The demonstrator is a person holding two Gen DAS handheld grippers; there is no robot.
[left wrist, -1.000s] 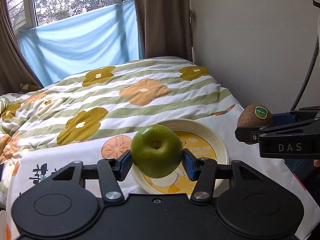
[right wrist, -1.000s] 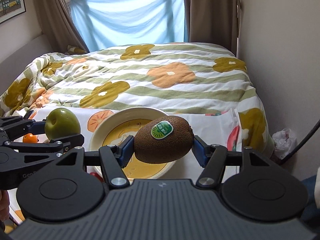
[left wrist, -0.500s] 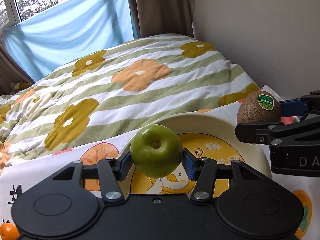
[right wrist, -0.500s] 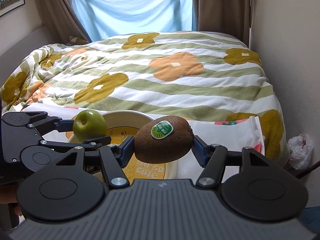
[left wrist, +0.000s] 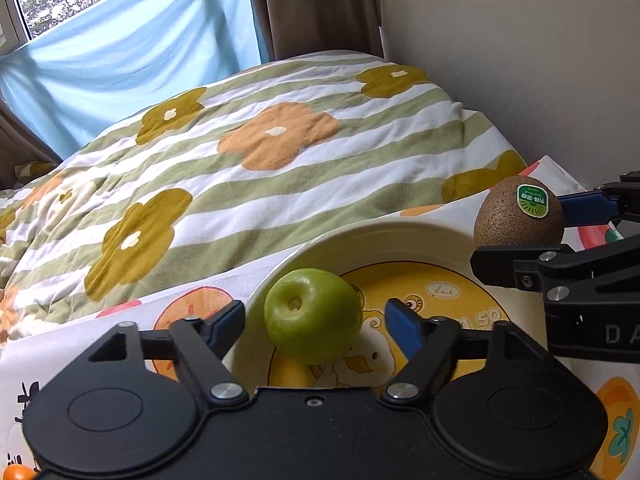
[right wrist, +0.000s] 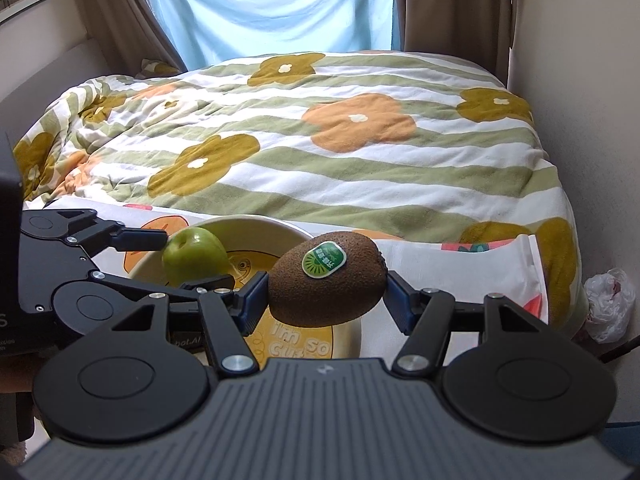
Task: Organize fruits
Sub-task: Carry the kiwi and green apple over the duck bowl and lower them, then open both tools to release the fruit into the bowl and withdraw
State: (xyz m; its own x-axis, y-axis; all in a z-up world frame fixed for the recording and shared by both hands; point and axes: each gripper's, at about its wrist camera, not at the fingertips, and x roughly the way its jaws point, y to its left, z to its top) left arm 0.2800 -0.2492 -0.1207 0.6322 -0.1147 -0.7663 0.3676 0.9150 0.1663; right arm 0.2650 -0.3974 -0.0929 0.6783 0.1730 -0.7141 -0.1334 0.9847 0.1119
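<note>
A green apple (left wrist: 313, 316) sits in the cream bowl (left wrist: 400, 236) with a yellow duck print. My left gripper (left wrist: 315, 322) is open around the apple, its blue pads apart from it on both sides. The apple (right wrist: 195, 255) and the bowl (right wrist: 256, 222) also show in the right wrist view, with the left gripper (right wrist: 176, 258) at the left. My right gripper (right wrist: 326, 285) is shut on a brown kiwi (right wrist: 328, 284) with a green sticker, held over the bowl's right part. The kiwi (left wrist: 519, 213) shows at the right in the left wrist view.
The bowl stands on a fruit-print cloth (left wrist: 192, 308) at the foot of a bed with a flowered striped quilt (right wrist: 320, 132). A wall runs along the right. A small orange fruit (left wrist: 16, 472) lies at the lower left. A white plastic bag (right wrist: 610, 300) lies on the floor at the right.
My left gripper has opened and let go of the apple, which now rests in the bowl. Both grippers have moved forward over the bowl; the right still holds the kiwi.
</note>
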